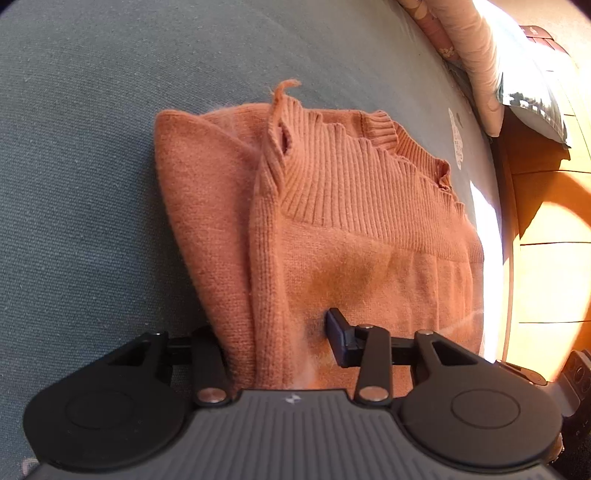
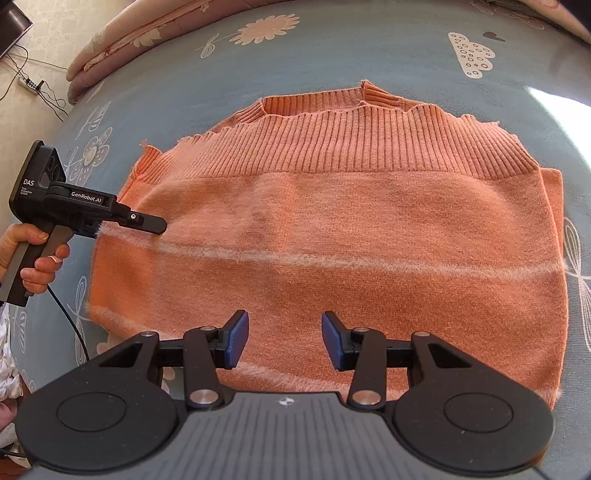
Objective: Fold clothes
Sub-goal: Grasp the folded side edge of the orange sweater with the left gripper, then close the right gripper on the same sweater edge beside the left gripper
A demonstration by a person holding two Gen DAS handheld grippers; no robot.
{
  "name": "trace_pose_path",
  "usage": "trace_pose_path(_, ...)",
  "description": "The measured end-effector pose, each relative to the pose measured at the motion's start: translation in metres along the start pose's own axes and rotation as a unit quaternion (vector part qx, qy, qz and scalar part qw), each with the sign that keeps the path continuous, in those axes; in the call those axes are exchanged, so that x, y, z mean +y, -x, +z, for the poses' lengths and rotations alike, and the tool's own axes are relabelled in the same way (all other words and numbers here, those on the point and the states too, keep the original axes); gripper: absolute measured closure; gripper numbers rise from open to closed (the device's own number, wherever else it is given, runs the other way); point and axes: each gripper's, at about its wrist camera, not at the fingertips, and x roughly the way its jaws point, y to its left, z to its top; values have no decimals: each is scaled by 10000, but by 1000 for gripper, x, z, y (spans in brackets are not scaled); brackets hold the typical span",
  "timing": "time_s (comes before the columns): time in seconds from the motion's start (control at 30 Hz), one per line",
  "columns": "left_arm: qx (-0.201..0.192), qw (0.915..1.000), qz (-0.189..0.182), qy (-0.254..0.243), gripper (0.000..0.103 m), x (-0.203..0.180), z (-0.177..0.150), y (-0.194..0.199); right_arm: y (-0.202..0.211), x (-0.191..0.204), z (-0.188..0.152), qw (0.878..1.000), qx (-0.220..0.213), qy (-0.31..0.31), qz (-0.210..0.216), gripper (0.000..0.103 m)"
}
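Sweater, orange knit with pale fuzzy stripes, is lying folded on a blue-grey bedsheet printed with flowers and a spotted cloud. Its ribbed hem band is lying across the far part of the pile, with the ribbed collar showing just beyond it.

Left hand-held gripper is closing on the sweater's left edge: in the left wrist view a thick fold of knit is filling the space between the fingers, covering the left one, while the right finger is pressing against the fabric. From the right wrist view the same tool is reaching in from the left side, carried by a person's hand wrapped around its grey handle, with its tip lying on the upper pale stripe.

Right hand-held gripper is hovering over the near edge of the sweater, its blue-padded fingers standing apart with nothing pinched between them.

A pink quilt is lying bunched along the far edge of the bed, and sunlight is falling on a wooden floor beside it.
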Motion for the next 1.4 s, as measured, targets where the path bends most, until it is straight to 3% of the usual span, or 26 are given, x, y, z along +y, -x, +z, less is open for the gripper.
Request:
trace_pose_path(0.2,-9,9989,386,-266,63,-14,-4,1,10,-9,6,9996,-68,193,-183,54)
trace_pose_path(0.37,-37,9979,554,-325,61,-18,-4,1,34,-61,15,9976,-372,-28,-587,54)
trace_pose_path(0.53,-81,9964,774,-330,60,-26,-6,-1,50,-139,19,9934,-628,-665,-698,45)
trace_pose_path(0.6,-107,9956,876,-302,58,-28,-8,-1,50,-165,15,9908,-665,-936,-714,35)
trace_pose_path(0.7,-115,9942,1040,-264,57,-32,-8,-1,52,-185,-1,9853,-855,-1277,-751,28)
trace_pose_path(0.8,-61,9924,1211,-220,55,-36,-6,-2,52,-190,-20,9819,-1099,-1349,-754,21)
trace_pose_path(1.1,-34,9882,1524,-114,53,-40,-7,0,40,-190,-48,9776,-1274,-1562,-608,20)
trace_pose_path(1.23,-53,9870,1601,-131,52,-40,-10,1,52,-178,-41,9772,-1562,-1255,-697,20)
trace_pose_path(1.4,-111,9872,1585,-146,51,-38,-14,3,52,-162,-13,9826,-1702,-567,-489,20)
